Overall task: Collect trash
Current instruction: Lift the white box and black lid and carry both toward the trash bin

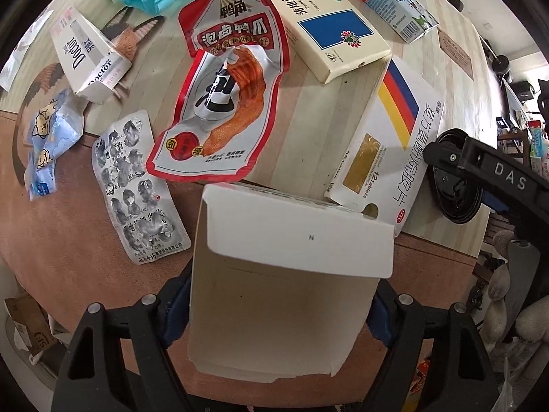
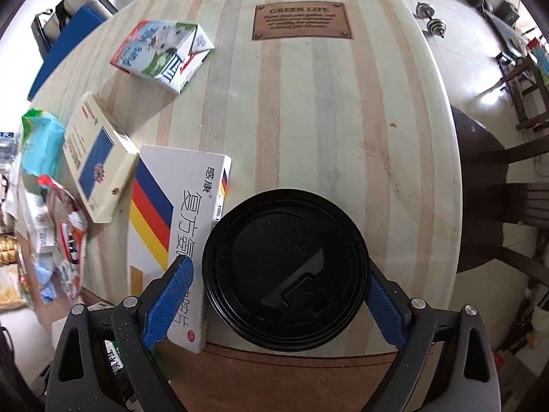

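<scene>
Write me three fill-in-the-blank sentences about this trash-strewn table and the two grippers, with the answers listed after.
1. The left gripper straddles an open white ____ whose flap is lifted.
2. The lid between the right gripper's fingers is coloured ____.
3. The silver blister pack lies to the ____ of the red snack wrapper in the left wrist view.

Missing words: box; black; left

Home: dumbbells (image 2: pixel 430 20), wooden chairs (image 2: pixel 525 92).
</scene>
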